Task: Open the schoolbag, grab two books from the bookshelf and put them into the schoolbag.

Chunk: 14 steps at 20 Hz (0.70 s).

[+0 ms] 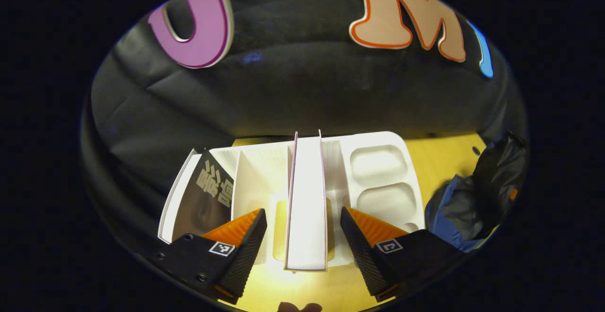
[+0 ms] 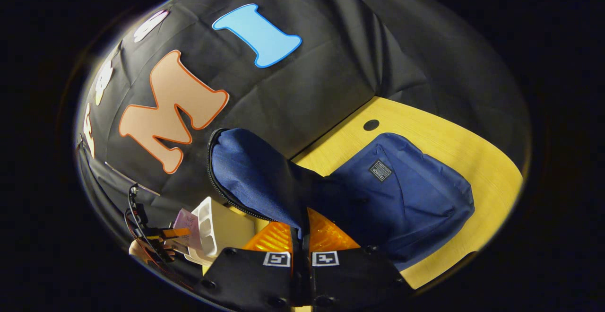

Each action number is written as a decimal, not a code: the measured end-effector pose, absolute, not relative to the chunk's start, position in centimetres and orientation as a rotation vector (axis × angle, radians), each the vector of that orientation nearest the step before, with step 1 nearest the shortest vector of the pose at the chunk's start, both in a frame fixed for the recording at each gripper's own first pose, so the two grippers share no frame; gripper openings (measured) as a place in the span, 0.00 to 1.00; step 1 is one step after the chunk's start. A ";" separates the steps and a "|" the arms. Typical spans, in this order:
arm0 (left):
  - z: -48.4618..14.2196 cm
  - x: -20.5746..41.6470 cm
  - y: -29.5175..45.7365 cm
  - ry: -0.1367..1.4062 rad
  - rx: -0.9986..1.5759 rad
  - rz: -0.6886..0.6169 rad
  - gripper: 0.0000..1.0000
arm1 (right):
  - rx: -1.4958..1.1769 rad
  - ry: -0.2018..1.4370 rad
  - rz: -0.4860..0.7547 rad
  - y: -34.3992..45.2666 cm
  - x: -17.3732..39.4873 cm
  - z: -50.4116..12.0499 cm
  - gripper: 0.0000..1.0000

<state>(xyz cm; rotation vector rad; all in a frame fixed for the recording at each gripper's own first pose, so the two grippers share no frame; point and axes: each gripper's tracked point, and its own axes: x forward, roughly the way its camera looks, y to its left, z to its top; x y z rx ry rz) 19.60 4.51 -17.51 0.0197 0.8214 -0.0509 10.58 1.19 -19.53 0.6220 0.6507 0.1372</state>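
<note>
At centre frame the left gripper (image 1: 303, 229) stood spread around an upright book (image 1: 307, 198) in the white bookshelf (image 1: 378, 160). The right gripper (image 2: 301, 238) apparently pinched the schoolbag (image 2: 401, 198) flap (image 2: 255, 175), lower centre.

Left gripper (image 1: 303, 224): spread wide, gaps either side of the upright pink-edged white book (image 1: 306, 208).
Left of book: empty slot of the white plastic bookshelf (image 1: 250, 170), bounded by a divider; beyond it leans a dark-covered book (image 1: 203, 194).
Right of book: moulded tray pockets, then bare yellow wooden table (image 1: 439, 160).
Far right: the navy fabric schoolbag (image 2: 401, 198) blocks the table.
Bag mouth: flap pinched up by the right gripper (image 2: 301, 238), opening beneath.
</note>
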 end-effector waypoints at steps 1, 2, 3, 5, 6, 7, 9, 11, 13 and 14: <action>-18.0 19.4 4.2 0.859 0.023 -0.065 0.88 | 0.623 0.650 0.138 1.2 10.5 -19.5 0.03; -18.3 19.0 4.5 0.897 0.039 -0.053 0.81 | 0.624 0.649 0.138 1.1 10.5 -19.4 0.05; -18.5 18.5 4.2 0.934 0.039 -0.067 0.69 | 0.624 0.648 0.138 1.1 10.5 -19.6 0.05; -18.7 18.9 2.8 0.963 -0.003 -0.131 0.46 | 0.628 0.647 0.137 1.1 10.4 -19.5 0.03; -18.6 18.9 2.3 0.972 -0.014 -0.141 0.41 | 0.628 0.648 0.138 1.0 10.5 -19.5 0.05; -18.3 18.7 2.4 0.973 -0.013 -0.146 0.36 | 0.625 0.649 0.140 1.0 10.4 -19.6 0.05; -18.5 18.8 2.3 0.965 -0.033 -0.160 0.35 | 0.620 0.648 0.141 1.1 10.5 -19.6 0.03; -18.5 18.6 2.5 0.965 -0.063 -0.152 0.34 | 0.620 0.647 0.141 1.0 10.5 -19.5 0.05; -18.0 18.0 3.1 0.967 -0.079 -0.152 0.34 | 0.621 0.650 0.140 1.0 10.5 -19.5 0.05; -17.6 17.6 3.6 0.958 -0.082 -0.159 0.31 | 0.620 0.649 0.140 1.0 10.6 -19.5 0.05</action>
